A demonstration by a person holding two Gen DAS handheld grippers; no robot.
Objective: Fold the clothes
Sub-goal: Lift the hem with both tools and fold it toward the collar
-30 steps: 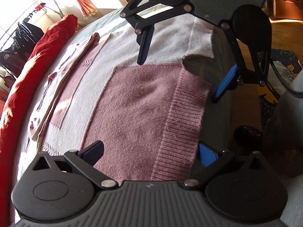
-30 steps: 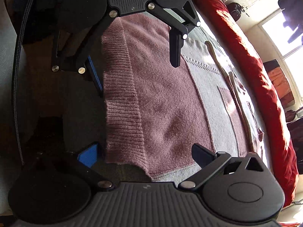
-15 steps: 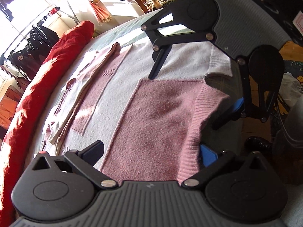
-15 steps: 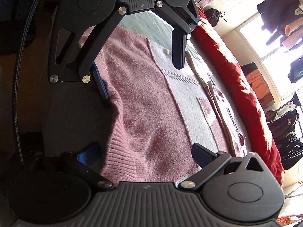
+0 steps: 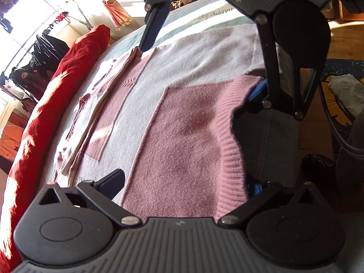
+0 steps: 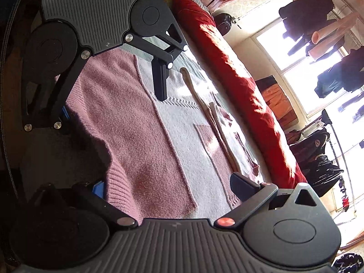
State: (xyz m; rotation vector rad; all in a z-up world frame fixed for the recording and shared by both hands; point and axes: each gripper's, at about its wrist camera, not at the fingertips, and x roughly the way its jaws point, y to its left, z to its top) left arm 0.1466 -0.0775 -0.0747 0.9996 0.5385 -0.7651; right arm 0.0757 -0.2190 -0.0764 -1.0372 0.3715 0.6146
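A pink and pale grey knit sweater [image 5: 186, 132] [image 6: 127, 122] lies flat on the bed. Its ribbed pink hem [image 5: 229, 159] [image 6: 120, 186] is at the near edge and curls up off the bed. My left gripper [image 5: 185, 182] [image 6: 113, 103] is open, its jaws wide astride one end of the hem, the blue-padded finger on the hem's outer side. My right gripper [image 6: 167, 183] [image 5: 200, 68] is open the same way at the other end. A folded sleeve [image 5: 97, 113] [image 6: 218, 125] runs along the sweater's far side.
A long red bolster [image 5: 56, 95] [image 6: 238, 79] lines the far side of the bed. Beyond it, dark clothes hang by a bright window [image 6: 318, 22]. Wooden floor [image 5: 341, 34] and a dark shoe [image 5: 318, 166] lie past the near bed edge.
Both grippers have risen and tilted, and the two now sit closer together. The ribbed hem has come up off the bed edge and bows between them. The jaws stayed wide.
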